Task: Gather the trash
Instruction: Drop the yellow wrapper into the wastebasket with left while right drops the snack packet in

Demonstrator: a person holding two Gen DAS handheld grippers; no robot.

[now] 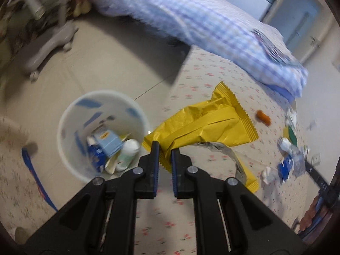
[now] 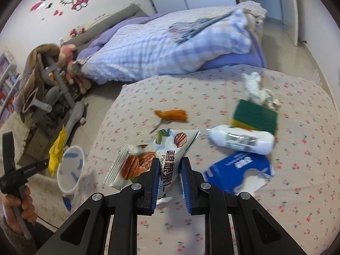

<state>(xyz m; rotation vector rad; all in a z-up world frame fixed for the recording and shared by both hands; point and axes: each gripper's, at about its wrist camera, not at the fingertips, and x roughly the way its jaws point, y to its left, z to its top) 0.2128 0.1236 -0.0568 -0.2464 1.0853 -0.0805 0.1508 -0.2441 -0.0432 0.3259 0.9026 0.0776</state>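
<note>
My left gripper (image 1: 165,146) is shut on a corner of a large yellow snack bag (image 1: 209,125) and holds it at the bed's edge beside the white trash bin (image 1: 102,133), which holds cartons and a bottle. In the right wrist view the same yellow bag (image 2: 57,148) hangs over the bin (image 2: 70,170). My right gripper (image 2: 169,163) is shut on a white pecan snack packet (image 2: 157,155) above the bed. On the sheet lie an orange scrap (image 2: 171,114), a white bottle (image 2: 242,139), a blue carton (image 2: 238,170), a green-yellow sponge (image 2: 255,116) and crumpled tissue (image 2: 254,85).
A folded blue checked quilt (image 2: 170,46) lies across the bed's far part. The floral sheet (image 2: 297,170) covers the mattress. A grey chair base (image 1: 48,44) and plush toys stand on the tiled floor at left. A blue strap (image 1: 34,172) lies near the bin.
</note>
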